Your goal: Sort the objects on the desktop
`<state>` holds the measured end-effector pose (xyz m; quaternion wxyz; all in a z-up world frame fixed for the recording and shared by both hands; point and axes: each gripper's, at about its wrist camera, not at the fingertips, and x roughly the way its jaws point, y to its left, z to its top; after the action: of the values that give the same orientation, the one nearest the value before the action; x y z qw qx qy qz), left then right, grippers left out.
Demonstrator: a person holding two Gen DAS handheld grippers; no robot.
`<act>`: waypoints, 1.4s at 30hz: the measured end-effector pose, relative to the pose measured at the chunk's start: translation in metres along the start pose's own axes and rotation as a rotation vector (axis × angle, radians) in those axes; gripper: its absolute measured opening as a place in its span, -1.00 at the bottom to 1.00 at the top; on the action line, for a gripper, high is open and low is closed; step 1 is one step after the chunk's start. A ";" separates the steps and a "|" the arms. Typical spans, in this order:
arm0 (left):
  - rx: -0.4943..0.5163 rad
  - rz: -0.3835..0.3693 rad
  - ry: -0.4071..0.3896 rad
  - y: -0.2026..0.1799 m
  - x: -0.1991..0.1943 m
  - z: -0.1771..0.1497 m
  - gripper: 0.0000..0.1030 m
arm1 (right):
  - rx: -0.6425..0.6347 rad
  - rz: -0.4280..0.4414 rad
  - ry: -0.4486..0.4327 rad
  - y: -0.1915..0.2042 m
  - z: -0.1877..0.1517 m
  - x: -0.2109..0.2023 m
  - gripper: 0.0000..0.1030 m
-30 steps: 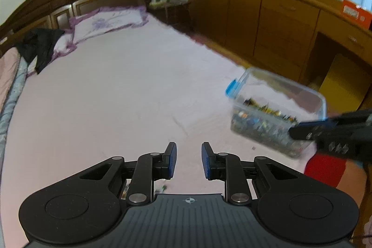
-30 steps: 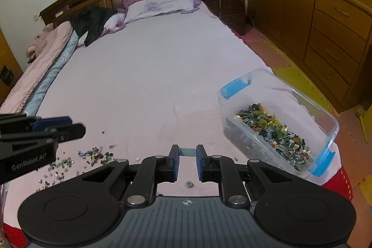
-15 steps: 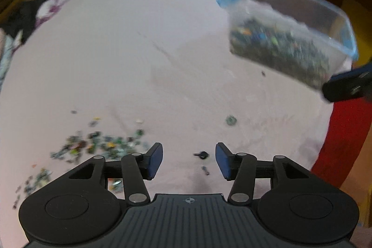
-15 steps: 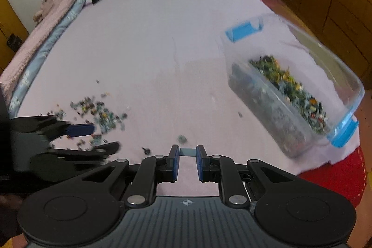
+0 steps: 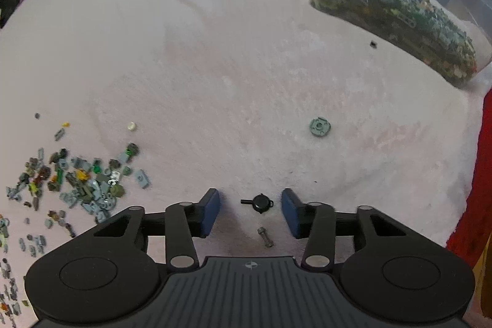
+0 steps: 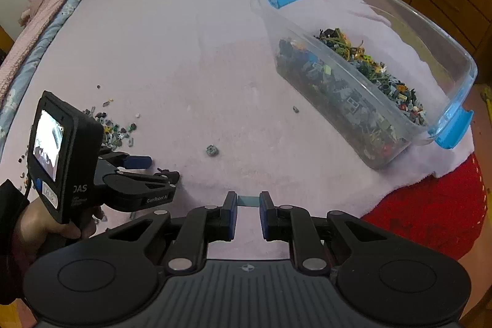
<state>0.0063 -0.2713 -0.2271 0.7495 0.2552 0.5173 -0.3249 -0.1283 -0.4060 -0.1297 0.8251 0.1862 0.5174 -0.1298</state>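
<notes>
Two grippers hang low over a pink bed with tiny toy bits on it.

The pink blanket [image 6: 190, 51] covers the bed. A clear box [image 6: 430, 29] with blue clips sits on it at the right, part full of tiny bits. A pile of loose bits [image 5: 80, 183] lies at the left, well apart from the box. The left gripper [image 5: 250, 209] has just been closing its jaws but they are not touching anything; a little black piece [image 5: 260, 202] lies between them. A round grey piece [image 5: 319, 126] lies alone nearby. The right gripper [image 6: 248, 214] is pinched tight on a small flat blue-green piece [image 6: 247, 200].
</notes>
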 end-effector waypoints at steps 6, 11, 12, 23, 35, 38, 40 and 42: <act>-0.001 -0.013 0.000 -0.003 -0.007 0.000 -0.53 | 0.006 -0.001 -0.002 0.001 0.003 -0.001 -0.67; -0.021 -0.013 -0.015 -0.003 -0.028 0.001 -0.53 | -0.005 0.012 -0.017 0.002 0.008 -0.006 -0.67; -0.025 -0.013 -0.019 -0.003 -0.035 0.002 -0.53 | -0.006 0.016 -0.021 0.002 0.009 -0.008 -0.67; -0.028 0.004 -0.155 -0.027 -0.123 0.050 -0.53 | -0.015 0.060 -0.115 -0.019 0.034 -0.047 -0.67; 0.058 -0.029 -0.265 -0.100 -0.164 0.133 -0.53 | 0.022 0.034 -0.208 -0.095 0.062 -0.091 -0.68; 0.086 -0.038 -0.292 -0.118 -0.167 0.152 -0.53 | 0.044 0.018 -0.215 -0.117 0.065 -0.095 -0.68; 0.103 -0.041 -0.307 -0.130 -0.168 0.162 -0.53 | 0.056 0.010 -0.222 -0.129 0.066 -0.097 -0.68; 0.119 -0.045 -0.317 -0.141 -0.167 0.174 -0.53 | 0.066 0.005 -0.230 -0.140 0.069 -0.099 -0.68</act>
<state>-0.0363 -0.4519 -0.0186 0.7977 0.2330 0.3781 -0.4080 -0.1719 -0.5595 -0.0377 0.8727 0.1985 0.4145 -0.1651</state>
